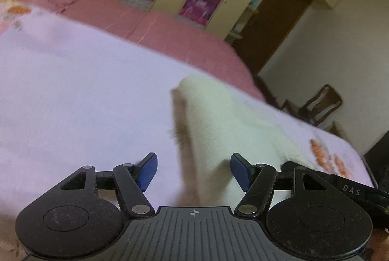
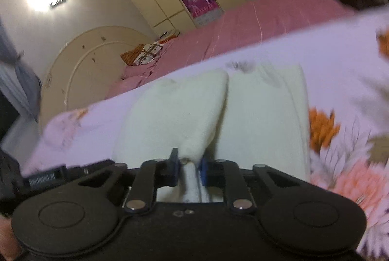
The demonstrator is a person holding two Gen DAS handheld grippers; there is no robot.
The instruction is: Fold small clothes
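The cream garment lies on the floral sheet — one edge pinched tight in the right gripper. The left gripper gapes empty beside it. Mid-fold, likely; next, carry that edge across.

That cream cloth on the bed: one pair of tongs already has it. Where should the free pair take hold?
Probably the raised corner of the cream cloth nearest the open left tongs, coming in low from the front. There the edge lifts off the floral sheet, so fingers can slip around it. The right tongs already pinch a folded edge.
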